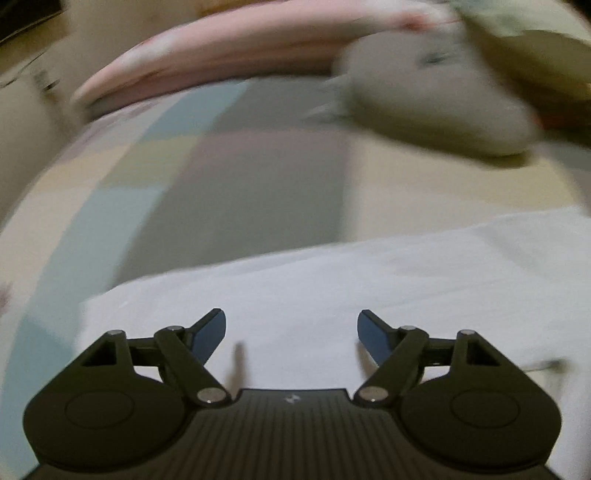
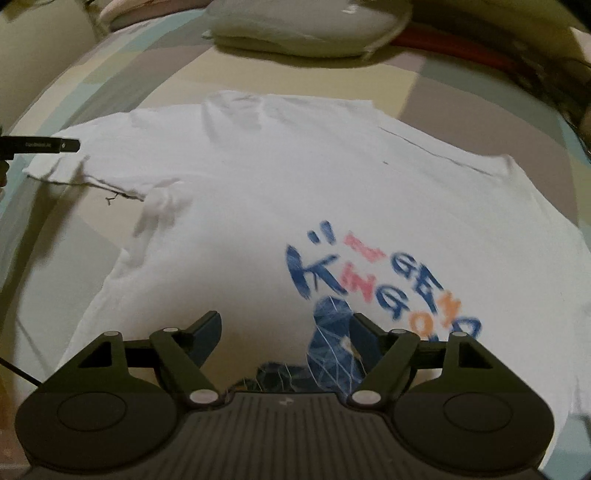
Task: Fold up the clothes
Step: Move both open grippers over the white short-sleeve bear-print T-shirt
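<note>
One bed covered by a pastel patchwork sheet (image 2: 399,79) of beige, grey, pale blue and yellow blocks fills both views and carries everything else. One white short-sleeved cotton T-shirt (image 2: 266,192) lies spread flat across the middle of the right wrist view, its blue, pink and orange printed lettering (image 2: 369,284) at lower right (the words are too blurred to read) and one sleeve reaching toward the left edge; in the left wrist view the same shirt (image 1: 332,280) is a plain white band across the lower half. One pale grey-green pillow (image 2: 306,26) sits at the top centre of the right wrist view and at upper right of the left one (image 1: 436,96), where a single long pink pillow or bolster (image 1: 221,48) curves across the top. There are two black two-finger grippers: the left gripper (image 1: 291,325) hovers over the shirt with its fingers spread wide and nothing between them, and the right gripper (image 2: 284,326) is likewise spread apart above the printed area, empty. A thin black bar-shaped device (image 2: 40,144) pokes in at the left edge of the right wrist view.
</note>
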{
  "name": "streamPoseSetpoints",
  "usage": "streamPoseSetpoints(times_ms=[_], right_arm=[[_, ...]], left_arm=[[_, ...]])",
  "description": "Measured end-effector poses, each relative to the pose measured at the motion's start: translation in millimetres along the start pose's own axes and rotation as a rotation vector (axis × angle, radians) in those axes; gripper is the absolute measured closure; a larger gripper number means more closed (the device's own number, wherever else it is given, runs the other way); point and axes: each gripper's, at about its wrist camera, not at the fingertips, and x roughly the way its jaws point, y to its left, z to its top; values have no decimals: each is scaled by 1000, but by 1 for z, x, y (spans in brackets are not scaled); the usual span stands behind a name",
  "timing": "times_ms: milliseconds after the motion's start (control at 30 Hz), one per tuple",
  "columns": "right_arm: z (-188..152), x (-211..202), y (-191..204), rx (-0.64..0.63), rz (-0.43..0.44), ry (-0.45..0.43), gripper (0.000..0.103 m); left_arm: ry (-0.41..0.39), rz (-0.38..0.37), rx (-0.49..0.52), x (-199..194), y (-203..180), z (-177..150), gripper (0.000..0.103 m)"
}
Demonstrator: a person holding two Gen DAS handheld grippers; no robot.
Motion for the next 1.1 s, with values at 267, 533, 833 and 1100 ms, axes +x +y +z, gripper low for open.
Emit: streamPoseSetpoints(times_ms=[267, 533, 833, 1100], right_arm=[[-23, -13, -3, 83, 5, -32, 22], [-44, -15, -11, 144, -13, -37, 22], [-50, -24, -28, 191, -48, -64, 18], [-59, -17, -27, 150, -91, -44, 17]], left_arm=[[-71, -219, 347, -7, -124, -5, 24], [-97, -193, 624, 6, -125, -42, 21], [-120, -202, 650, -10, -125, -27, 24], [-55, -251, 638, 6, -122, -44, 21]])
